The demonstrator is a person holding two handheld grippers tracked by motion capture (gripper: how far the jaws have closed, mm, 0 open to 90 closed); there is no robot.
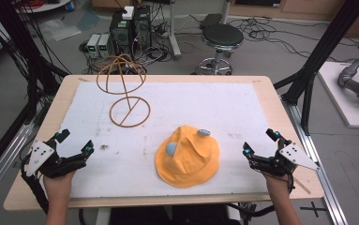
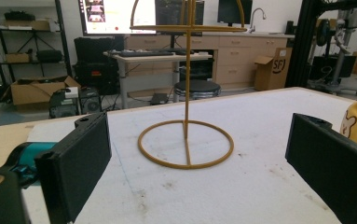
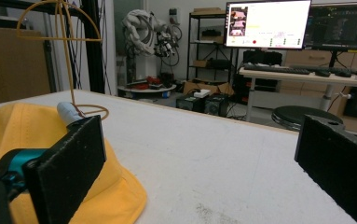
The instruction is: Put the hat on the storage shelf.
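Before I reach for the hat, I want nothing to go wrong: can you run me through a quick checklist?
1. Left tongs open and empty: ok, jaws stand wide apart.
2. Right tongs open and empty: ok, jaws wide, nothing between them.
3. Hat lying free on the white mat: ok, neither tongs touch it.
4. Wire stand upright on its ring base: ok.
5. Space between hat and stand: ok, they sit apart.
6. Stand steady enough to take the hat: cannot tell.
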